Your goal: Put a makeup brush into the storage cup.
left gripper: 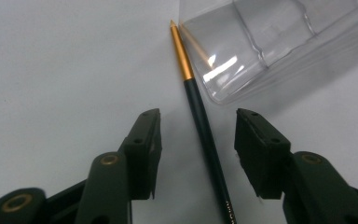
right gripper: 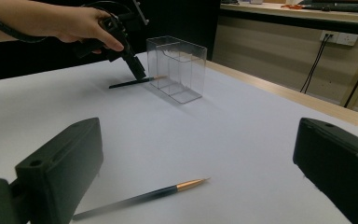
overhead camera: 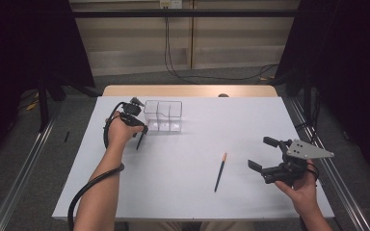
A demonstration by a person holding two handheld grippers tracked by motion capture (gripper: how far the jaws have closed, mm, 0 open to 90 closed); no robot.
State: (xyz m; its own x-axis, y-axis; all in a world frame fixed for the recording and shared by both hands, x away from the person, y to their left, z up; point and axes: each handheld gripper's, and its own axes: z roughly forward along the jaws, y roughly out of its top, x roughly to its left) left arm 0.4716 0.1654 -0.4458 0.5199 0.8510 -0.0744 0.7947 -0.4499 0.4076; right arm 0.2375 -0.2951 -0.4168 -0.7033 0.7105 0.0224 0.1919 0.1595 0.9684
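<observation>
the dark, slim pencil with a gold-coloured tip [left gripper: 204,128] lies flat on the white table [overhead camera: 183,159], just beside the near corner of the clear plastic box with compartments [left gripper: 270,42]. it runs between the spread jaws of my left gripper [left gripper: 198,140], and the pads are not on it yet. i read this as the pick-up step: next i need to close squarely on the shaft, lift, tip it upright and clear the box wall. the box [overhead camera: 163,116] looks empty, all compartments bare. a second dark pencil with an orange tip [overhead camera: 220,172] lies well apart, near my right gripper [overhead camera: 269,156], which hangs with jaws wide and nothing between them.
</observation>
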